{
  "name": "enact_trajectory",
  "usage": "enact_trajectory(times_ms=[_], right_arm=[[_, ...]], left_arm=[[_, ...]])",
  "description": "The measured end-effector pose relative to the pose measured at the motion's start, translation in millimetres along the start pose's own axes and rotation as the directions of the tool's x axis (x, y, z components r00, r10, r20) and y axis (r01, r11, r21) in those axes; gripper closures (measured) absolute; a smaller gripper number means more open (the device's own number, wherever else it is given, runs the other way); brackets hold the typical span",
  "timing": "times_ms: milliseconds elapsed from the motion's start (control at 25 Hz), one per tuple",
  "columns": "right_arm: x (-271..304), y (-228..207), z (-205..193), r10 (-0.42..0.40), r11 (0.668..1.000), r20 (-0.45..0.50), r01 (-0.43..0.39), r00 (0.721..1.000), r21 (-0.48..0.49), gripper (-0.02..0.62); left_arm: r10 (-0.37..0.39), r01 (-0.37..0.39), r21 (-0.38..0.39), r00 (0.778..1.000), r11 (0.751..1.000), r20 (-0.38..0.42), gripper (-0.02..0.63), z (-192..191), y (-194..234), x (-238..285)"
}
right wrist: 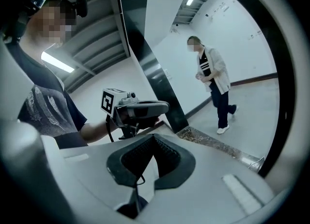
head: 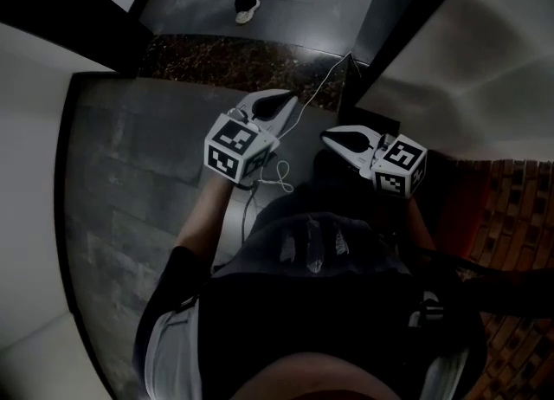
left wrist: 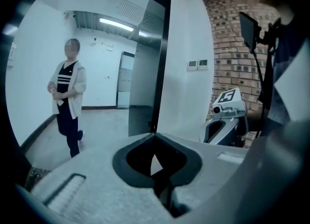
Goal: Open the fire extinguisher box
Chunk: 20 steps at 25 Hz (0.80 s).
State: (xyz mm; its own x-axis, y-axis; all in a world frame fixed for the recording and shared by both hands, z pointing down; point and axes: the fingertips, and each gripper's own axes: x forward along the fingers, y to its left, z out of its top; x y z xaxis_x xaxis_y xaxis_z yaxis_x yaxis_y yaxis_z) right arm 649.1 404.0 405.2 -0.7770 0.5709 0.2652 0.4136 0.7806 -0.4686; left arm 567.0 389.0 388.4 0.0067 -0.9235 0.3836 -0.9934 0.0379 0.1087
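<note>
Two grippers raised in a corridor, both closed and empty

The left gripper (left wrist: 155, 136) and right gripper (right wrist: 155, 138) sit side by side, jaws together. Ahead of them is a person (left wrist: 68, 97). The fire extinguisher box cannot be made out.

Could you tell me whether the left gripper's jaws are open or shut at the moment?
Shut. In the left gripper view, the left gripper has its two tips meeting, with nothing held between them.
</note>
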Motion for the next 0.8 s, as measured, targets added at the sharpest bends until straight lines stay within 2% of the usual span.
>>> enact_trajectory(times_ms=[320,480,640,800], right_arm=[[-20,-90,37,0.064,0.998,0.047,-0.064,0.997,0.007,0.595],[-10,-105,59,0.119,0.993,0.038,-0.118,0.992,-0.024,0.595],[4,-105,63,0.179,0.984,0.022,-0.178,0.984,-0.033,0.595],[64,-119,93,0.215,0.975,-0.016,-0.215,0.977,-0.057,0.595]], left_arm=[[0.072,-0.068,0.063,0.996,0.996,-0.061,0.606,44,35,73],[0.124,-0.119,0.056,0.988,0.991,-0.089,0.606,46,56,85],[0.139,-0.136,0.04,0.985,0.99,-0.106,0.605,39,65,89],[0.161,-0.161,0.006,0.984,0.987,-0.074,0.605,52,136,79]])
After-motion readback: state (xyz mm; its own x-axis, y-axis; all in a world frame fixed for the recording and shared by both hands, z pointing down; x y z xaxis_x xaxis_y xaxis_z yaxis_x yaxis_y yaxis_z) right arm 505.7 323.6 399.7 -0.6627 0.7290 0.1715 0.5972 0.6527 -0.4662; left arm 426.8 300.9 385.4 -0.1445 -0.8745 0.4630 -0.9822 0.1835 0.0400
